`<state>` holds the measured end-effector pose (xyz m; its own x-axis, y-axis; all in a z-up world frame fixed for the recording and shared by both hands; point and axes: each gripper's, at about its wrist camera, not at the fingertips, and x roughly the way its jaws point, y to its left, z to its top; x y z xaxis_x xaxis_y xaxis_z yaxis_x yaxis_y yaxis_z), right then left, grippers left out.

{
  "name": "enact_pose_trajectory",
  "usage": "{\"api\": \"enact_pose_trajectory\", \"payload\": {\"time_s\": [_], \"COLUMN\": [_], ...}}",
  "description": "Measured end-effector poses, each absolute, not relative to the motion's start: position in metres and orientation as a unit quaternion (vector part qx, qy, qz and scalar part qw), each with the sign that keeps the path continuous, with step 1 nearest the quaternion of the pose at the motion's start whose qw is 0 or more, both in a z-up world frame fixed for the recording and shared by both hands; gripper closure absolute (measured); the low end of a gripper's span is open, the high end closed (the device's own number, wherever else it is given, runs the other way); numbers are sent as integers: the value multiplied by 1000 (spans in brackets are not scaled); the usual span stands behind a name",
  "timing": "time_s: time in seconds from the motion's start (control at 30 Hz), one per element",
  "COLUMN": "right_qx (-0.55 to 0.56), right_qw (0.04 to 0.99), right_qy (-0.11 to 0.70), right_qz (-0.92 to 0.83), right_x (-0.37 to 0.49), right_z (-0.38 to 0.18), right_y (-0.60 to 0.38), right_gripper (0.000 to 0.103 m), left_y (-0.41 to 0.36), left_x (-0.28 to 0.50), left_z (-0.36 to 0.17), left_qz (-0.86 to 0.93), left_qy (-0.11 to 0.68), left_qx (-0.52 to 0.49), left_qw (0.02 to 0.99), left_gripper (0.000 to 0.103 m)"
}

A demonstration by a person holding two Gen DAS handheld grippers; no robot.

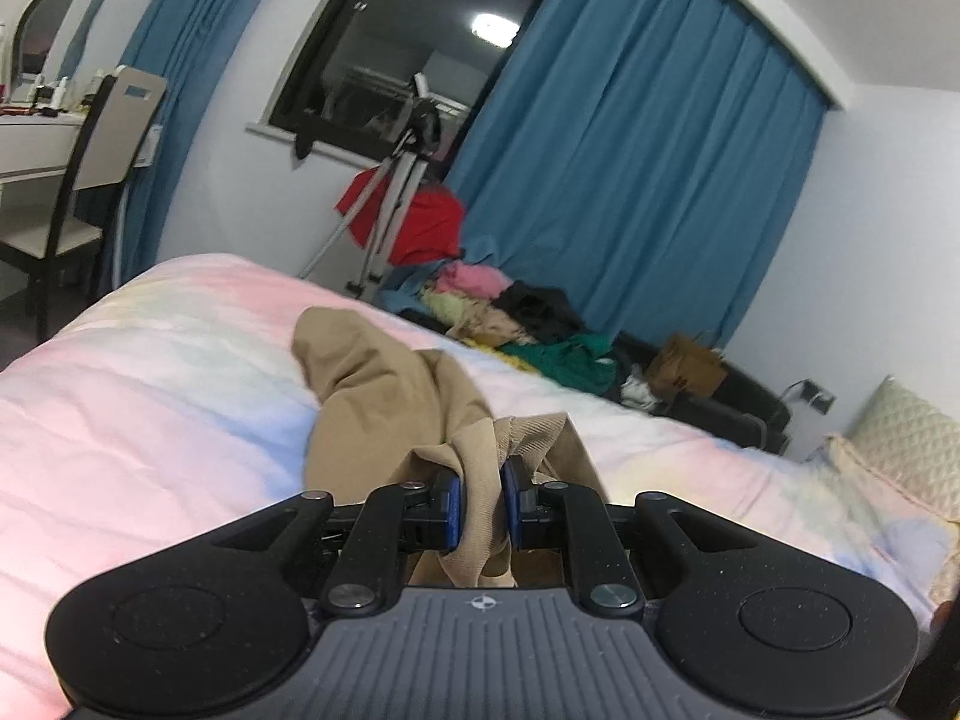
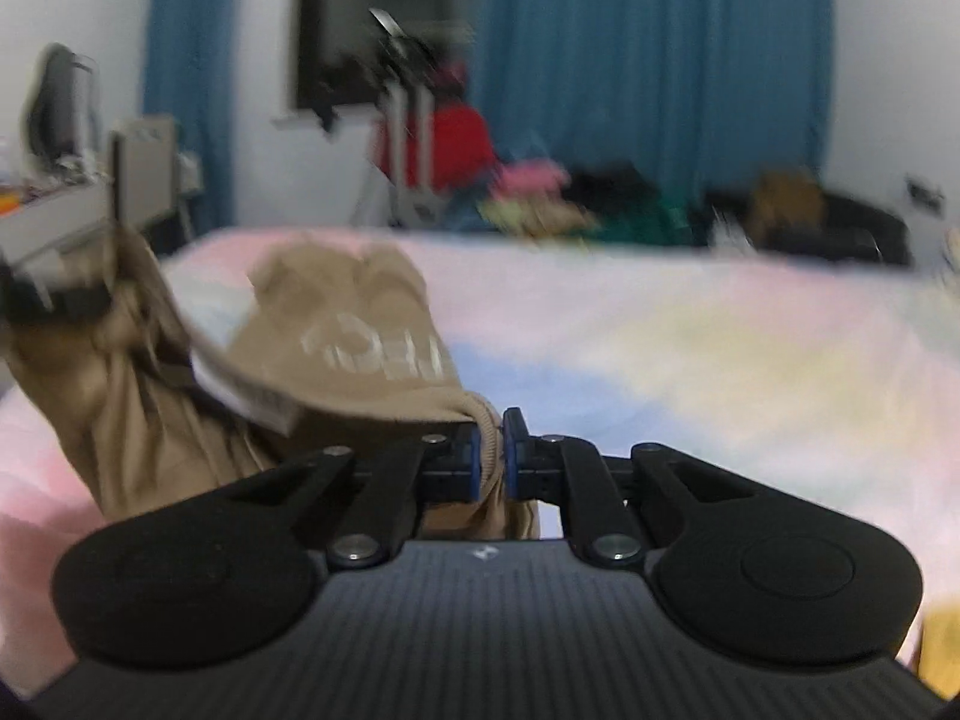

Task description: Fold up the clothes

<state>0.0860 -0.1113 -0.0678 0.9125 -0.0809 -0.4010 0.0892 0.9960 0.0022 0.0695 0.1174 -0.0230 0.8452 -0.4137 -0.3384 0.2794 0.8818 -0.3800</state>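
Observation:
A tan garment (image 1: 384, 396) with pale lettering (image 2: 372, 348) lies bunched on a bed with a pastel pink, blue and yellow cover (image 1: 150, 396). My left gripper (image 1: 480, 498) is shut on a gathered fold of its fabric, which hangs down between the blue pads. My right gripper (image 2: 491, 450) is shut on a ribbed edge of the same garment (image 2: 336, 324), lifting it off the cover. In the blurred right wrist view the other gripper (image 2: 36, 294) shows at the far left, holding the cloth up there.
Beyond the far edge of the bed lies a heap of coloured clothes (image 1: 516, 324), with a tripod (image 1: 390, 204) and a red cloth (image 1: 420, 222) in front of blue curtains (image 1: 630, 168). A chair (image 1: 78, 192) and desk stand at the left. A pillow (image 1: 900, 438) lies at the right.

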Motion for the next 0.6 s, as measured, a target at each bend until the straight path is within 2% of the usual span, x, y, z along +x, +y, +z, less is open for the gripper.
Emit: {"api": "enact_pose_trajectory", "payload": {"time_s": [0.07, 0.13, 0.23, 0.33, 0.43, 0.53, 0.6], "right_qx": [23, 39, 83, 128, 176, 180, 187], "right_qw": [982, 984, 983, 979, 968, 966, 964], "right_qy": [187, 171, 155, 142, 159, 165, 163], "right_qz": [-13, 15, 43, 69, 76, 86, 97], "right_x": [91, 95, 95, 96, 101, 99, 98], "right_z": [-56, -46, -54, -61, -73, -76, -76], "right_y": [-122, -133, -145, -156, -165, -164, -164], "right_gripper": [93, 93, 93, 93, 93, 93, 93], "left_y": [117, 115, 116, 124, 133, 135, 129], "left_x": [73, 76, 78, 69, 49, 30, 20], "left_z": [-25, -27, -32, -35, -30, -20, -13], "left_qz": [-166, -142, -123, -114, -106, -97, -95], "left_qy": [230, 254, 289, 310, 296, 249, 217], "left_qx": [-139, -102, -46, -39, -55, -60, -55], "left_qw": [949, 951, 948, 943, 948, 962, 970], "left_gripper": [84, 75, 66, 55, 47, 38, 35]}}
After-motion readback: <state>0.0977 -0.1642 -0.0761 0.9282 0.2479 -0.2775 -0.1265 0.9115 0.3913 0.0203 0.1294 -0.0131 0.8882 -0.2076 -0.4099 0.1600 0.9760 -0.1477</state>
